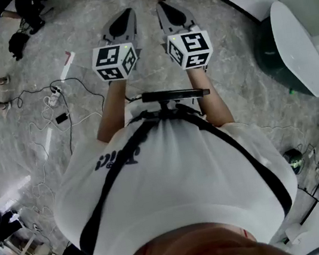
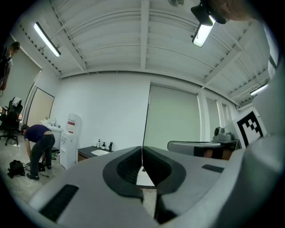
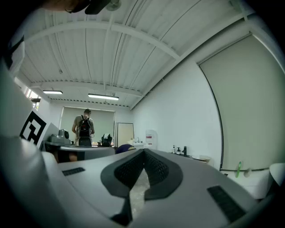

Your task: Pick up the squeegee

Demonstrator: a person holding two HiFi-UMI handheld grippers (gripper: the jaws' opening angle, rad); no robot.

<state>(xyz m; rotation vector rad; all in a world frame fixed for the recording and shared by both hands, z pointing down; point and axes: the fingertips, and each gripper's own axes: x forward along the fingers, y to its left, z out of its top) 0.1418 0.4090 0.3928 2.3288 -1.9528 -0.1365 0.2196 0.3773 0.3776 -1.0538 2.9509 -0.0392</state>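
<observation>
A grey marbled floor [image 1: 86,124] spreads under a person in a white shirt [image 1: 174,176] crossed by black straps, seen from above. To that person's right stands a white round table [image 1: 297,40], with a dark green round tub [image 1: 268,54] half tucked under its top; the top hides whatever the tub holds.

The person holds both tongs out in front, level and side by side. The left gripper [image 1: 127,14] has its jaws pressed together, the dark ribbed pads meeting at the tip with nothing between them. The right gripper [image 1: 161,7] is likewise closed to the tip and empty. Each carries its marker cube [image 1: 115,61] just ahead of the hand.

Past the left gripper's jaws a white wall runs behind a dark counter [image 2: 91,152] with a sink set in it. A few small bottles [image 2: 103,144] stand upright at the back of the counter, and a white water dispenser [image 2: 70,138] stands just beside its left end. Near the dispenser another person [image 2: 39,143] bends over towards the floor. In the right gripper view a third person with a backpack [image 3: 84,128] stands far off.

Loose cables [image 1: 52,102] and a power strip lie on the floor to the left.

The squeegee cannot be made out in any view, so neither its place nor the way its long axis points can be told. A slim green thing [image 3: 239,169] stands upright on a white ledge at the right, too small to identify.
</observation>
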